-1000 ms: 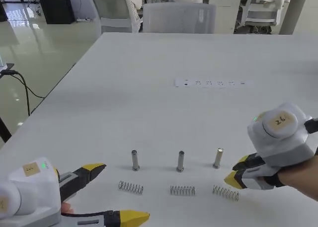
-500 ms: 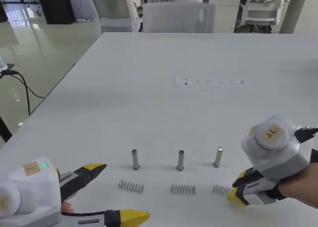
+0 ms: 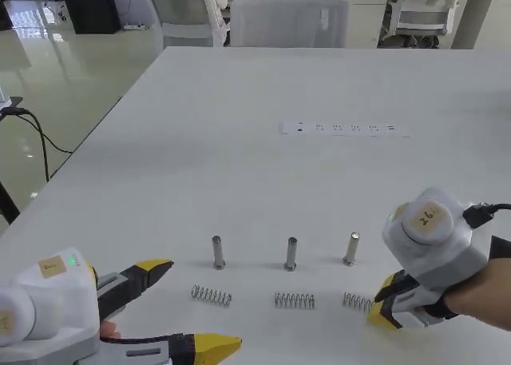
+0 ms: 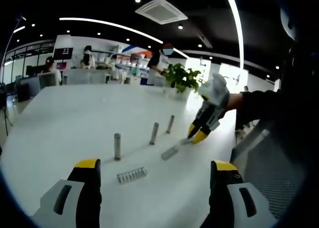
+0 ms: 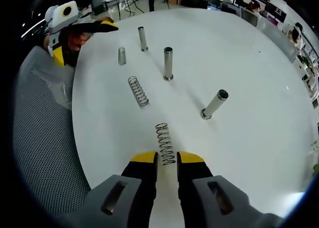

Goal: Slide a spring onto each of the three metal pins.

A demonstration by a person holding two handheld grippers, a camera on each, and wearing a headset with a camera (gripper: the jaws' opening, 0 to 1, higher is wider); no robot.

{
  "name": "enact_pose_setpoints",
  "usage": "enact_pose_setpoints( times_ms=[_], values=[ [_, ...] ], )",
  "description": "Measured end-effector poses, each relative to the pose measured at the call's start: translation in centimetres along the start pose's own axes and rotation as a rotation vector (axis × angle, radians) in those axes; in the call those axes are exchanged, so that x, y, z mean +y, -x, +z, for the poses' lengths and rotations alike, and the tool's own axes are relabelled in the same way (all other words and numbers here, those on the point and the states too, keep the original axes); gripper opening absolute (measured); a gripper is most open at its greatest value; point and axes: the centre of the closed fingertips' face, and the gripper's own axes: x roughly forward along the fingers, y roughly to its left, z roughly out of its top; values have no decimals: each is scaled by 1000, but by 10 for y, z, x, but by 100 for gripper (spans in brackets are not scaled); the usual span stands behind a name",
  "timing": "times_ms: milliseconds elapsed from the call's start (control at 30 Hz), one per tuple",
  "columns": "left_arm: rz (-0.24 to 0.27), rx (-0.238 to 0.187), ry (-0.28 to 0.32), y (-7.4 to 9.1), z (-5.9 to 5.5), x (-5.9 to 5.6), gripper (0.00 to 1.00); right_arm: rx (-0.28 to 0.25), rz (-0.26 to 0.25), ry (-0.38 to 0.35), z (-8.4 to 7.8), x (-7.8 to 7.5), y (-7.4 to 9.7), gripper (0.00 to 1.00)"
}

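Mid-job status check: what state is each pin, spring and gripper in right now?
Left pin: upright, bare.
Middle pin: upright, bare.
Right pin: upright, bare.
Left spring: flat, loose.
Middle spring: flat, loose.
Right spring: flat, end between jaws.
Left gripper: open, empty.
Right gripper: jaws flanking that end, grip unclear.

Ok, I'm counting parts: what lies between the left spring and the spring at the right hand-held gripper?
One more spring, lying flat on the table just in front of the middle pin. The head view shows it plainly.
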Motion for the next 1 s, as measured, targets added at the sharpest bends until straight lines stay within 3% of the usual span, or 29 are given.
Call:
enact_pose_setpoints(
  times_ms=[667, 1000],
  values=[
    [-6, 1, -1, 1, -1, -1, 86, 20, -32, 31, -3, -2, 1, 7],
    [-24, 8, -11, -1, -1, -4, 83, -32, -17, 32, 16, 7, 11, 7]
  ],
)
